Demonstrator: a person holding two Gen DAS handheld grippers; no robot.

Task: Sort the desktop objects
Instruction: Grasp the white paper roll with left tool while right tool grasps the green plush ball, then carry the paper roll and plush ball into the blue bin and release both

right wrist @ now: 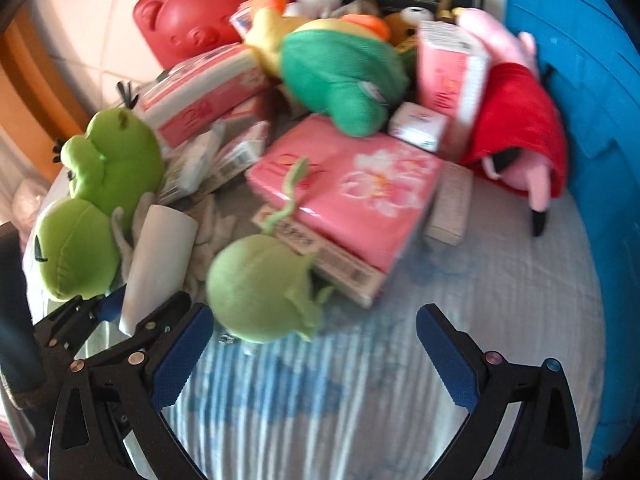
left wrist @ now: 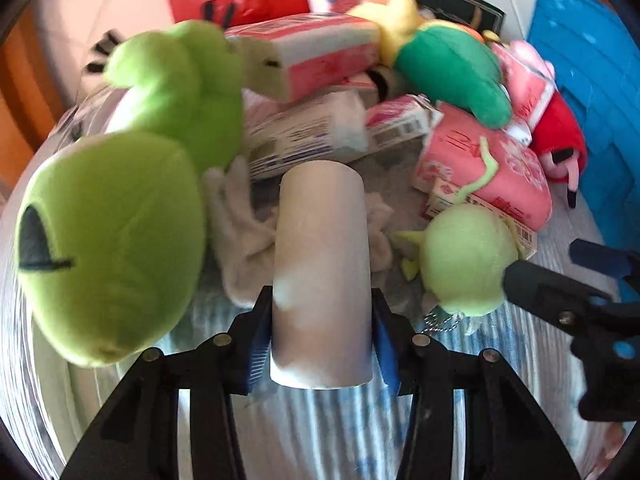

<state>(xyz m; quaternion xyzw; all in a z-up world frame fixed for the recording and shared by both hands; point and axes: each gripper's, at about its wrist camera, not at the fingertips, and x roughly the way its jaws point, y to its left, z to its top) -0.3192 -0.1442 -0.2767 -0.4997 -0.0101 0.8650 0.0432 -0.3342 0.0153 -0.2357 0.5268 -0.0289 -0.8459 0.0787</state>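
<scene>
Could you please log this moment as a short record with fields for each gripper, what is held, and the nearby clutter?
left gripper: shut on the white roll
right gripper: open, nothing between its fingers
nearest to right gripper: small pale green plush, just ahead and to the left
beside the roll: large lime green plush
behind: pink tissue pack, dark green plush, red bear case
right edge: blue bin
surface: blue striped cloth

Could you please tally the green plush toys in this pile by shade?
Lime green plush: 2
Pale green plush: 1
Dark green plush: 1
Total: 4
</scene>
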